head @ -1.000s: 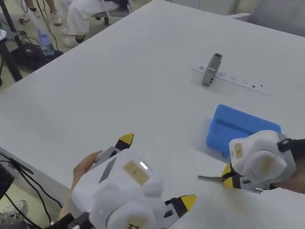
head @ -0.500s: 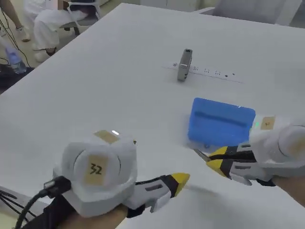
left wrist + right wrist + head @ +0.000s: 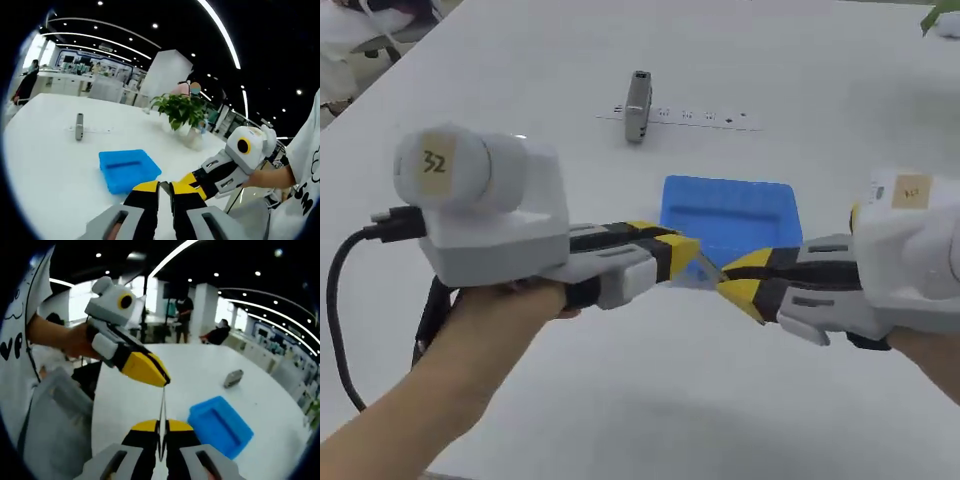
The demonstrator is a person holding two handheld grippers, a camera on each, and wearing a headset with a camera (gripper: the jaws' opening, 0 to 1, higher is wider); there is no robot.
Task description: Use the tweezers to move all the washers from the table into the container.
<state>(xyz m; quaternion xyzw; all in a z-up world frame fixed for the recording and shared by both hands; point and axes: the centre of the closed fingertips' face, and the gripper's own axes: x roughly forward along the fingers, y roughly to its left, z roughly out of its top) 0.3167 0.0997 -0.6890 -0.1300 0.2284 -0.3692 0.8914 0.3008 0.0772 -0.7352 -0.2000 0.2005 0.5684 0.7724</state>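
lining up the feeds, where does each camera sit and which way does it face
Head view: on the headset, looking down at left gripper and right gripper; a hand shows.
Left gripper view: along its own jaws, facing the right gripper.
Right gripper view: along its jaws and tweezers, facing the left gripper.
Shared: the blue container.

Tweezers [image 3: 708,274], barely a sliver in the head view! One end is swallowed by the left claw [image 3: 688,252], the other by the right claw [image 3: 732,284]. The container [image 3: 730,212] has its near rim tucked behind them, and the right claw's body runs off the picture's edge.
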